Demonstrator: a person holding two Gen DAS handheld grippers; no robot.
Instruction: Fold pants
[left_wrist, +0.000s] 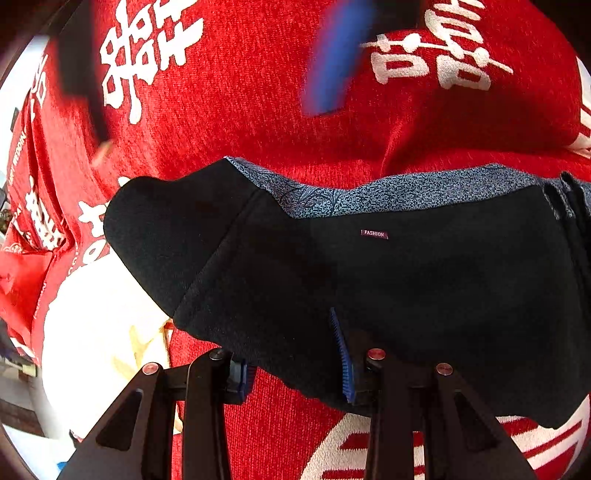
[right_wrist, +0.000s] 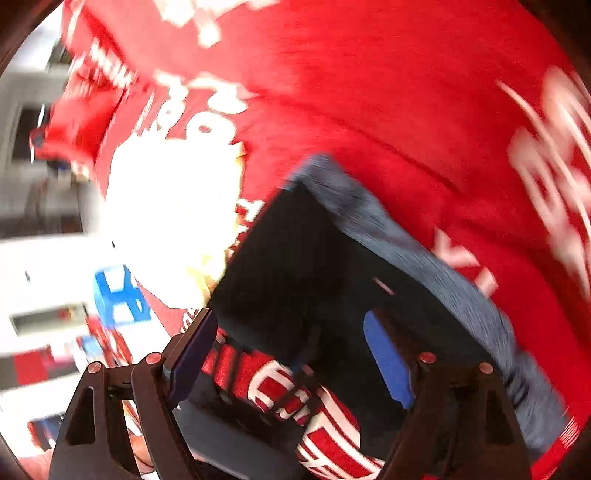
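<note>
Left gripper (left_wrist: 295, 369) pinches the near edge of the folded black fabric pants (left_wrist: 406, 277) (blue-lined waistband beyond); right gripper (right_wrist: 291, 354) gapes wide, holding nothing, above red printed cloth (right_wrist: 369, 92).

Red cloth (left_wrist: 240, 122) w/ white characters, cream fabric (left_wrist: 96, 332)

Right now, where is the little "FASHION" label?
In the left wrist view, the label sits centre-right on the black pants, just below their speckled blue waistband, on the red blanket.
</note>
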